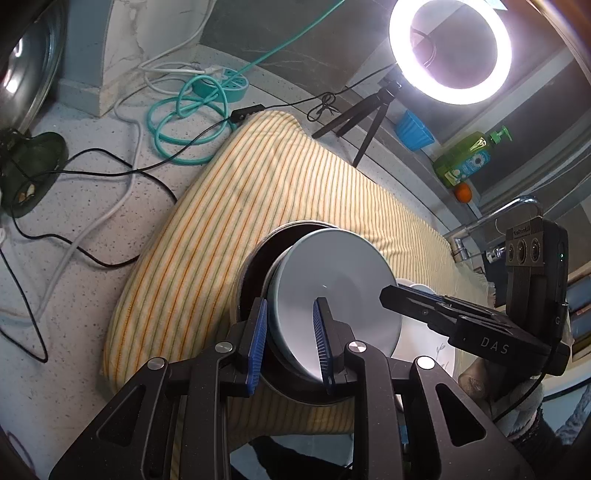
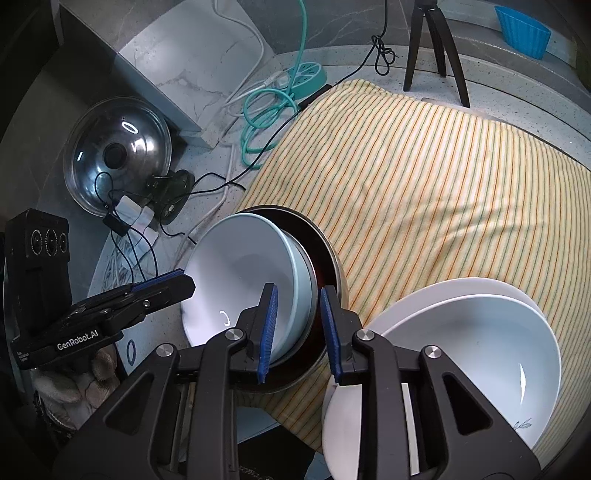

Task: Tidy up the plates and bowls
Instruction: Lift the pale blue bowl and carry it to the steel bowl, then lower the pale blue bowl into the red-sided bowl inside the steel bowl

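A pale grey-blue bowl sits nested in a dark brown bowl on the striped cloth. My left gripper straddles the near rim of the grey-blue bowl, one blue pad inside and one outside, jaws a little apart. My right gripper straddles the opposite side of the two nested bowls the same way; its black body shows in the left wrist view. A white bowl rests in a white plate at the right.
A glass pot lid leans at the back left. Cables and a teal power strip lie on the speckled counter. A ring light on a tripod, a blue cup, a green soap bottle and a tap stand behind.
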Tool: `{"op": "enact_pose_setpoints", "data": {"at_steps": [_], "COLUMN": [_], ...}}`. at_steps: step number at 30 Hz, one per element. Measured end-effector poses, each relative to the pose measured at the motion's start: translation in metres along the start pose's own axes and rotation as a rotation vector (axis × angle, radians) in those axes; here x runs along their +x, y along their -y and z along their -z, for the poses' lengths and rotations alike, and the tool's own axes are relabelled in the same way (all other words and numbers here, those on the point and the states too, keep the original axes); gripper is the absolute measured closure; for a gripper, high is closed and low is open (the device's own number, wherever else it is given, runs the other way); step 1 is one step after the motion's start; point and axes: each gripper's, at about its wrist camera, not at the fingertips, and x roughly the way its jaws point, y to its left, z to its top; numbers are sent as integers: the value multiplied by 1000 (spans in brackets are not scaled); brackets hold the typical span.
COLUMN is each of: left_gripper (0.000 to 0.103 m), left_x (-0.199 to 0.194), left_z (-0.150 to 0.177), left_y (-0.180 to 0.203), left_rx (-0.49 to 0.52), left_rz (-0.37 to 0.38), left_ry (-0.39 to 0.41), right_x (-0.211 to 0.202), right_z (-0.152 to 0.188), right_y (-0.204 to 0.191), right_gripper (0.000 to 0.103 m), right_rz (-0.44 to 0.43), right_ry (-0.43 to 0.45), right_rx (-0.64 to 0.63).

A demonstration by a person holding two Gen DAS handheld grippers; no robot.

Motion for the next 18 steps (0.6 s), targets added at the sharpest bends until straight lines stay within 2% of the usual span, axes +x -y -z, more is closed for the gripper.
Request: {"op": "enact_pose_setpoints", "data": {"at_steps": [9,13,18], "left_gripper": [80,80,80], "left_x": [-17,-25,-19], "left_z": [1,2,7], "left_y": [-5,-19,-32], "left_rx": [-26,-80,-119], "left_rz": [0,-5,-10], "left_ry": [48,77,61], "right_x": [-20,-25,-23], "right_z": [5,8,12], "right_y": [19,31,44], "right_gripper": [78,78,78], "right_rz": [-28,-34,-53], "right_ry": [39,50,39], "right_rx": [62,108,155]}}
